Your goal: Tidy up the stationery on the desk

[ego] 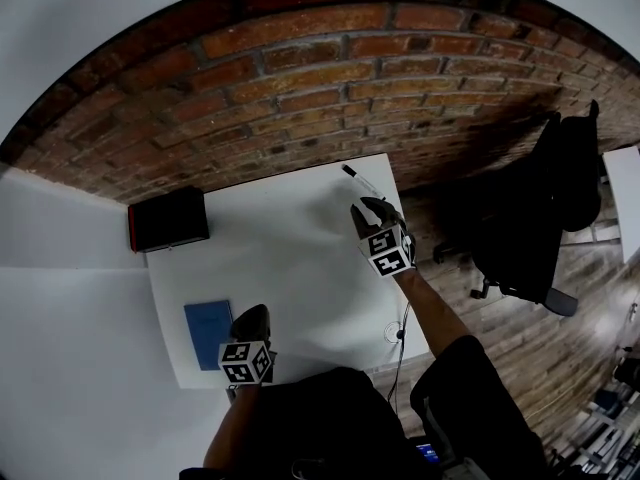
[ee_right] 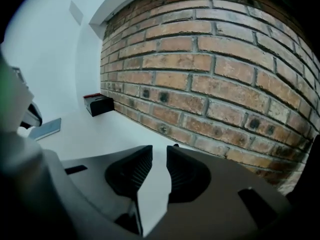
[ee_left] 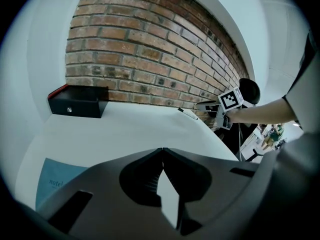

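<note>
Right tool [ego: 370, 208], jaws parted, empty, poised just short of marker [ego: 358, 179], upper centre; left tool [ego: 250, 320] clenched, empty, lower left. Pickup step, likely; next: straddle marker, squeeze.

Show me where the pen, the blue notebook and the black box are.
pen [ego: 357, 179], head view, middle of its barrel.
blue notebook [ego: 207, 334], head view, centre of its cover.
black box [ego: 168, 218], head view, middle of its top.

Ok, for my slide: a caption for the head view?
Right hand-held gripper open near a pen on the white desk.
</note>
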The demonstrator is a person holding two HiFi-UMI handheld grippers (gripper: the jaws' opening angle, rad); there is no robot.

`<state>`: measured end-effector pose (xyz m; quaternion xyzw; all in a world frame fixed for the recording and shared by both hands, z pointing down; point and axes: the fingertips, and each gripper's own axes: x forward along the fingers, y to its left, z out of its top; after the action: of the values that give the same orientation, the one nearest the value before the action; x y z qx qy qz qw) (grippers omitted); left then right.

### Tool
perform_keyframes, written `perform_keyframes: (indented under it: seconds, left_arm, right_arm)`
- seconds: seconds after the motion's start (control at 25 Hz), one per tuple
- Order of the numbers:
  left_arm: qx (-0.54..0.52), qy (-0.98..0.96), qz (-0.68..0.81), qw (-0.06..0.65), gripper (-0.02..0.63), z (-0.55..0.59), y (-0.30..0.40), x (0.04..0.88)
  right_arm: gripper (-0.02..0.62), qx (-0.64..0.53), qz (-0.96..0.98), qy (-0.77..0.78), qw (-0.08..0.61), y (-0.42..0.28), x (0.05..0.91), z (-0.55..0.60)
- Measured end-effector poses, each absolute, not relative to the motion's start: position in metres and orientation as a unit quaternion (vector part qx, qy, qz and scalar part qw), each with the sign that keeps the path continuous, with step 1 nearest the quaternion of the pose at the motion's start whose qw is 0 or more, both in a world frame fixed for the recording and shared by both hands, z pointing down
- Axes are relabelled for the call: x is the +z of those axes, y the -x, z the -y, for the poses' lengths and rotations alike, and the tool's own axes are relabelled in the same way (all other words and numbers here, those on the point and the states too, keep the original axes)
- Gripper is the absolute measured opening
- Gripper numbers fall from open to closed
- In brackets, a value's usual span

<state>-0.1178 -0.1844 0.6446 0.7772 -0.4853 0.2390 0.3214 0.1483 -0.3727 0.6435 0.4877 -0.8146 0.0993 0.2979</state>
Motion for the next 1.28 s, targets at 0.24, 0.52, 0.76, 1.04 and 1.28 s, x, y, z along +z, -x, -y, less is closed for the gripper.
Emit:
perform_keyframes:
  seconds: [0.24, 0.52, 0.76, 1.04, 1.28]
  left_arm:
    - [0.249, -0.761, 0.497, 0.334, 0.015, 0.181, 0.121, 0.653]
    - [0.256, -0.749, 0.509, 0.339, 0.015, 0.183, 0.124, 0.657]
    - [0.264, -0.738, 0.518, 0.343, 0.015, 0.183, 0.128, 0.662]
    - [0.266, -0.726, 0.526, 0.355, 0.015, 0.183, 0.129, 0.669]
    - [0.265, -0.723, 0.528, 0.359, 0.015, 0.187, 0.129, 0.671]
  right_arm:
    - [0.078, 0.093, 0.811, -0.488, 0.31, -0.161, 0.655, 0.396]
    - [0.078, 0.102, 0.805, -0.476, 0.34, -0.177, 0.681, 0.42]
    - [0.078, 0.102, 0.802, -0.449, 0.38, -0.181, 0.71, 0.424]
    - [0.078, 0.124, 0.794, -0.451, 0.388, -0.189, 0.728, 0.431]
    - [0.077, 0.133, 0.788, -0.457, 0.391, -0.196, 0.733, 0.442]
